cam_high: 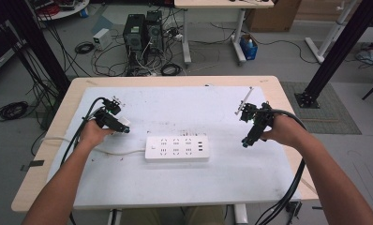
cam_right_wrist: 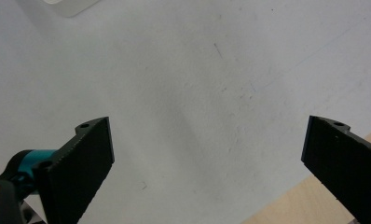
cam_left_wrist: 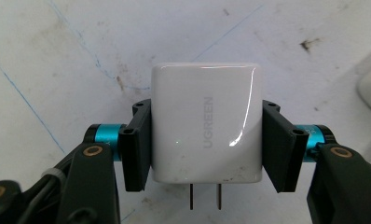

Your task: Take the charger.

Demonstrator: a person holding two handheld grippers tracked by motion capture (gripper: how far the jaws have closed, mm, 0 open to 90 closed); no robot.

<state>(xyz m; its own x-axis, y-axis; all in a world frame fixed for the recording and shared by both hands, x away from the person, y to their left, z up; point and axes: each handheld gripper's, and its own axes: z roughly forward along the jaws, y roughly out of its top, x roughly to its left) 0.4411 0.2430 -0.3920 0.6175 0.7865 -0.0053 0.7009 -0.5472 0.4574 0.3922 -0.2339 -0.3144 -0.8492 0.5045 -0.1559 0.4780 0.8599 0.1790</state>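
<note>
On my surface (cam_high: 175, 187) the white power strip (cam_high: 177, 148) lies in the middle. My right claw (cam_right_wrist: 207, 163) hangs wide apart over bare sheet, well right of the strip. My left claw (cam_left_wrist: 206, 140) clamps the white charger (cam_left_wrist: 205, 122), prongs toward its camera, left of the strip.

A white sheet (cam_high: 184, 183) covers most of a light wooden bench (cam_high: 44, 173) at the centre of the frame, marked with faint blue lines and dark scuffs. On the grey floor beyond, at upper centre, two black computer towers (cam_high: 142, 32) stand amid tangled cables (cam_high: 105, 58). A small white box (cam_high: 101, 38) sits to their left, a blue container (cam_high: 249, 48) at the foot of a second table (cam_high: 222, 3), and black frame posts (cam_high: 344, 47) rise at right.
</note>
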